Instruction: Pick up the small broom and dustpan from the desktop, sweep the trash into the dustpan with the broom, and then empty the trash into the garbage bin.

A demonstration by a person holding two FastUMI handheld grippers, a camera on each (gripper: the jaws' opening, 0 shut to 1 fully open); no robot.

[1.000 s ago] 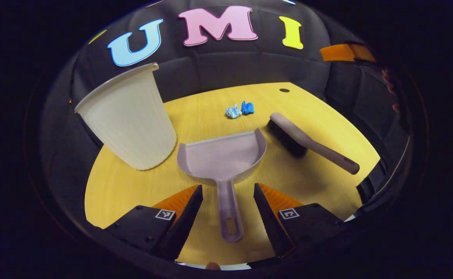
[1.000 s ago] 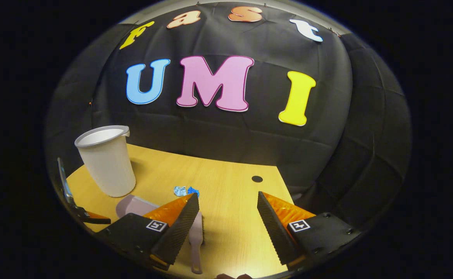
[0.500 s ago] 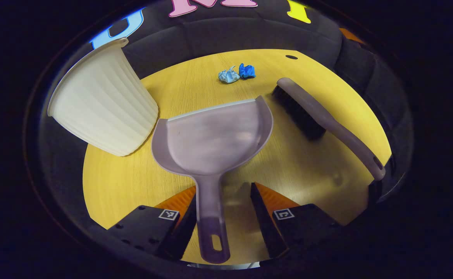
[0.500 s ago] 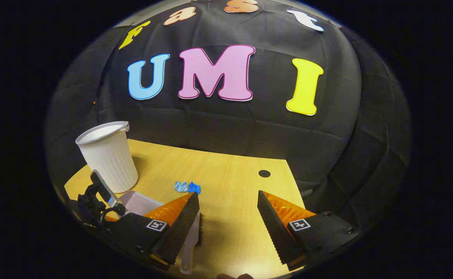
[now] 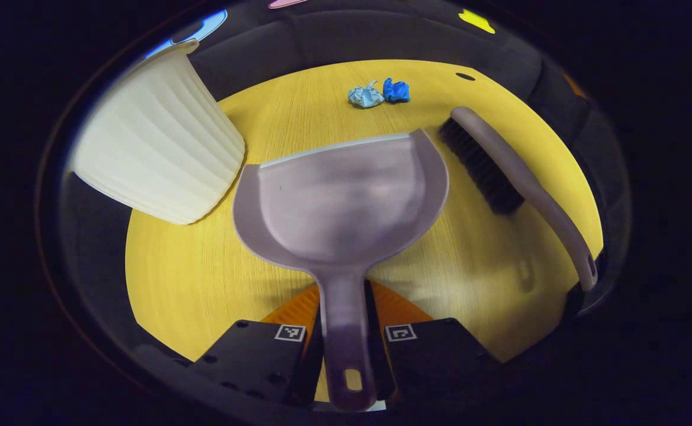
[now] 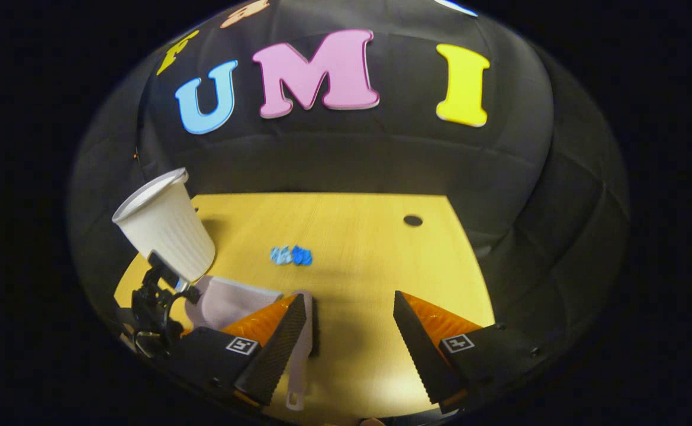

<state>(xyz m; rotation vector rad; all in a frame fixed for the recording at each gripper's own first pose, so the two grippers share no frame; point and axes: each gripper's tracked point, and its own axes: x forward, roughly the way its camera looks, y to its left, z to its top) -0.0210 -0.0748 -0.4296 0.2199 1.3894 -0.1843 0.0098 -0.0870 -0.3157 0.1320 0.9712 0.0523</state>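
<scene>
The pale mauve dustpan [image 5: 340,201] lies flat on the yellow desktop [image 5: 203,266], its mouth facing the trash. My left gripper [image 5: 346,322] is shut on the dustpan's handle. Two crumpled wads, light blue [image 5: 365,96] and blue [image 5: 396,90], lie beyond the pan. The small broom [image 5: 517,171] rests to the right, bristles down. In the right gripper view my right gripper [image 6: 348,331] stands open above the desktop [image 6: 351,236]. The broom's handle [image 6: 299,370] pokes out beside its left finger. The dustpan [image 6: 233,299] and the trash [image 6: 291,255] lie ahead to the left.
A white ribbed garbage bin [image 5: 156,130] stands at the left, close to the dustpan's left corner; the right gripper view has the bin [image 6: 165,234] behind the other gripper's body [image 6: 156,302]. A small round hole [image 6: 412,220] marks the far right of the desktop.
My left gripper moved forward over the dustpan's handle and went from open to shut on it. The right gripper tilted down toward the desktop, still open.
</scene>
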